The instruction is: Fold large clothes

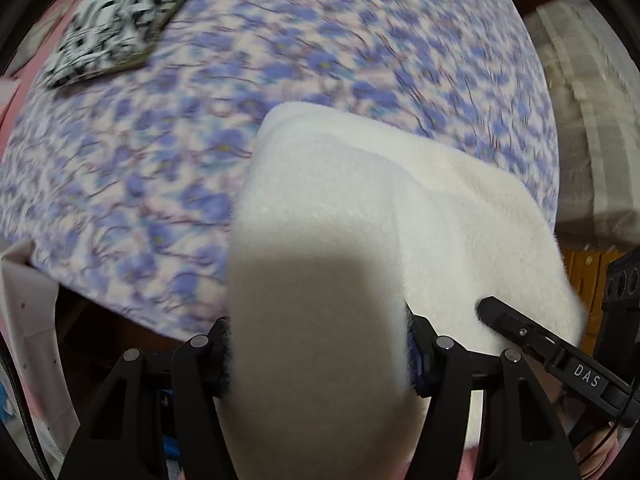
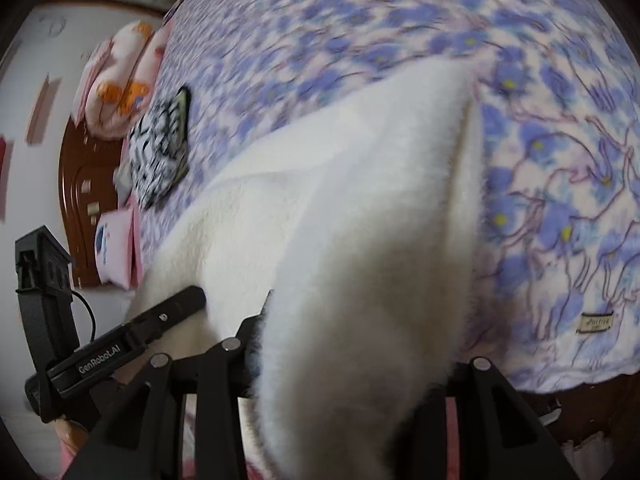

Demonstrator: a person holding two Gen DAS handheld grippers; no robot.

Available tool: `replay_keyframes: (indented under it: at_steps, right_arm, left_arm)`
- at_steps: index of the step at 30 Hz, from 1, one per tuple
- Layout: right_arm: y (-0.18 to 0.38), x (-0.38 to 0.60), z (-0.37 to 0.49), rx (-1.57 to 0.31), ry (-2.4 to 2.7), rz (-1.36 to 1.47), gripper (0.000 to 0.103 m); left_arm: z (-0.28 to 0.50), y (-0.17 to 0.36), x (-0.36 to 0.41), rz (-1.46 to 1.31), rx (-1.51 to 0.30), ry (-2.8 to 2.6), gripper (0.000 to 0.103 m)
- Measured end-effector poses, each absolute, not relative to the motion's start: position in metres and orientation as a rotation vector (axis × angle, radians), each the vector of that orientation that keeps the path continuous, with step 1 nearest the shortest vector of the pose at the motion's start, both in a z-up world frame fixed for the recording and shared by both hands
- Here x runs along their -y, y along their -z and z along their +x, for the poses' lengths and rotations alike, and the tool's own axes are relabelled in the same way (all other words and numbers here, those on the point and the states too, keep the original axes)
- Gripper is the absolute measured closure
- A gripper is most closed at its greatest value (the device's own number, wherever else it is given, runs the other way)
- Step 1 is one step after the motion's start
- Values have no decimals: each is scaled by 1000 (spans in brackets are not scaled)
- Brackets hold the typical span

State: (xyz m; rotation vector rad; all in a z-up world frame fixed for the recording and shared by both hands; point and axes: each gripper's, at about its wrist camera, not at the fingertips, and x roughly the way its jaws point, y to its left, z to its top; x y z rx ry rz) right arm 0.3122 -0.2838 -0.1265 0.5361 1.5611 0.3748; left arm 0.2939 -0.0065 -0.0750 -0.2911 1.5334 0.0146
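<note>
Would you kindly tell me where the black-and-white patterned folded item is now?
The black-and-white folded item lies on the floral bedspread, upper left in the left wrist view, near the pink pillows.

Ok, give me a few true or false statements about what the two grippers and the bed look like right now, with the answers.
1. Both grippers are closed on the white fleece garment. True: the left gripper and the right gripper each have it between their fingers.
2. The bedspread is plain grey. False: it is pale with blue flowers.
3. A black and white patterned folded item lies on the bed. True.
4. The white garment lies flat and spread out on the bed. False: it is lifted, hanging from both grippers.
5. A pink and orange pillow sits by the headboard. True.
</note>
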Motion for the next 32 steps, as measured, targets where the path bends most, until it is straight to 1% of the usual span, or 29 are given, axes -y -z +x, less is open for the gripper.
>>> replay_keyframes:
  at_steps: [4, 8, 13, 19, 23, 27, 30, 32]
  right_arm:
    - [86, 229, 304, -1503, -434, 448, 65]
    - [58, 143, 316, -1432, -468, 407, 65]
    - [31, 34, 328, -1366, -462, 407, 65]
    - [12, -73, 362, -1363, -485, 459, 65]
    - [-2, -128, 401, -1329, -526, 448, 65]
    - [-14, -167, 447, -1248, -570, 427, 65]
    - [-15, -190, 481, -1175, -602, 422, 65]
    - [-6, -201, 501, -1114, -628, 419, 65]
  left_arm:
    - [288, 37, -71, -315, -1432, -22, 42]
    - [298, 11, -166, -317, -1357, 6, 42]
    - [330, -16, -298, -290, -1322, 36, 42]
    - [388, -45, -411, -265, -1280, 17, 42]
    - [427, -64, -457, -226, -1205, 4, 42]
    - [475, -79, -490, -194, -1122, -11, 42]
    - [512, -76, -512, -174, -1043, -12, 42]
    - [536, -60, -533, -174, -971, 16, 41]
